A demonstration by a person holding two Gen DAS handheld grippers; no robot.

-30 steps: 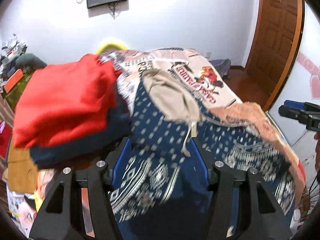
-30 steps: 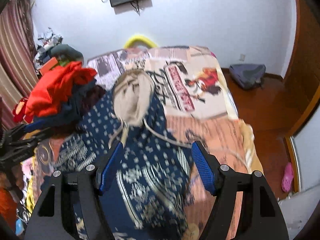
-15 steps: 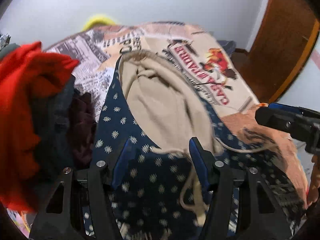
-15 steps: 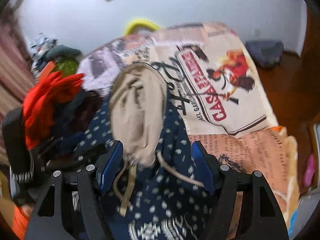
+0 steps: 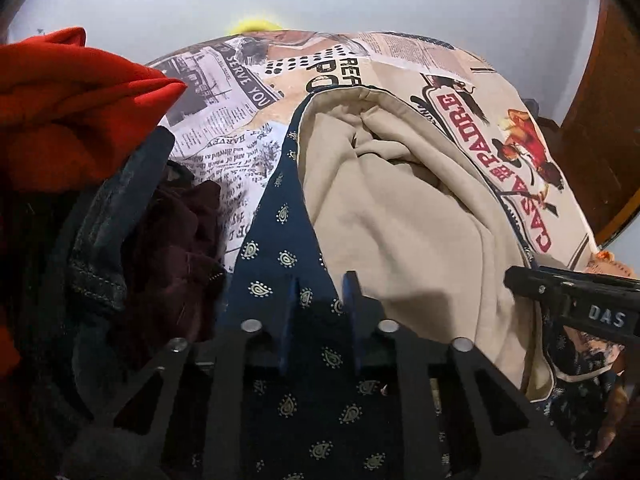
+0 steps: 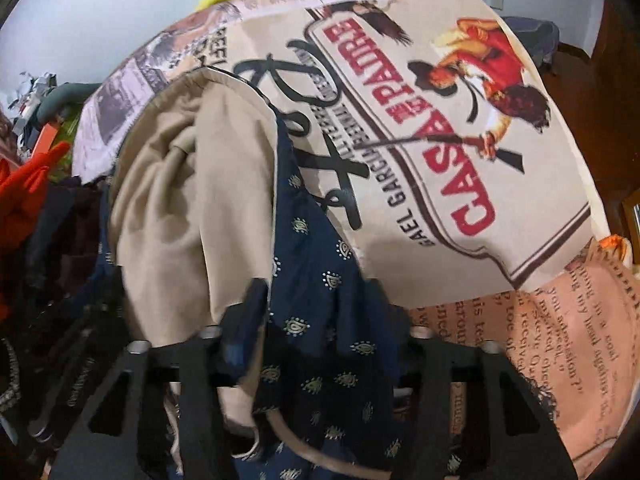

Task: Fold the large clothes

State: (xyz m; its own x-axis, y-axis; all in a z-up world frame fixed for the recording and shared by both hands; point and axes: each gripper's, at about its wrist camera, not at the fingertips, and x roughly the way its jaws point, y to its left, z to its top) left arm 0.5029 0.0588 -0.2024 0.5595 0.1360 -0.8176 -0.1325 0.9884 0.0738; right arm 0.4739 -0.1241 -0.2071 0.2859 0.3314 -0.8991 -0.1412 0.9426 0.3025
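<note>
Your left gripper (image 5: 320, 292) has its blue fingers (image 5: 351, 294) drawn close together, with a fold of the navy patterned hoodie (image 5: 280, 240) pinched between them at the near left edge of the hood. The fabric fills the narrow gap; I cannot tell how deep the bite goes, because the gripper frame covers the lower part.

Your right gripper (image 6: 316, 308) is harder to read. Its view is motion-blurred, and hoodie (image 6: 320, 272) cloth is draped over and between both fingers. The jaws stand partly closed with navy fabric bunched in the gap, but whether they actually clamp it cannot be determined. In the left wrist view only the right gripper's (image 5: 516, 278) black tip shows, entering from the right at the hood's right edge; its fingers are hidden.

The hoodie lies on the printed bedspread (image 5: 440, 76), hood pointing to the far side, with its beige lining (image 5: 400, 208) facing up. The body and sleeves are cut off at the near edge of both views. A drawstring (image 6: 320, 460) loops out near the bottom of the right wrist view.

To the left a pile of clothes (image 5: 72, 120), red on top with dark denim and maroon beneath, sits just beside the hoodie; its near part is lost in shadow.
</note>
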